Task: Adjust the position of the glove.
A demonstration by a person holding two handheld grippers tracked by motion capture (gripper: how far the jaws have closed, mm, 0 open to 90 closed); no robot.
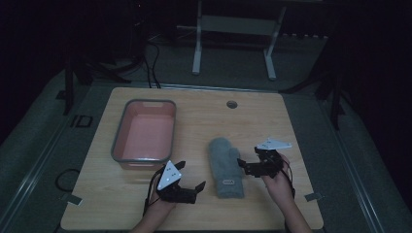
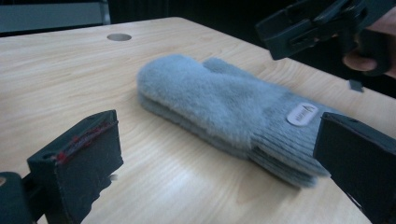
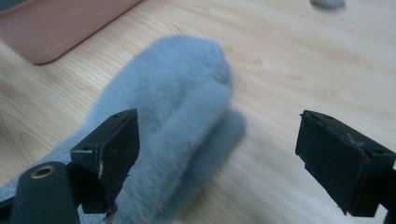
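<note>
High view: grey mitten [image 1: 225, 167] flat on wooden table [image 1: 204, 121], right of pink tub [image 1: 145, 133], between left gripper [image 1: 187, 190] and right gripper [image 1: 248, 165]. Left gripper view: jaws spread, mitten [image 2: 224, 105] ahead, untouched. Right gripper view: jaws wide apart over mitten [image 3: 173, 107]

Unreadable label [image 2: 302, 114] on mitten [image 2: 219, 100]

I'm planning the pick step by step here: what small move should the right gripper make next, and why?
Probably ease the right gripper left and down so its open jaws straddle the grey mitten's thumb edge, then close. Its jaws stand wide apart at the mitten's right side, holding nothing, and the mitten lies flat on the wooden table. The left gripper is open too, off to the mitten's left.
</note>
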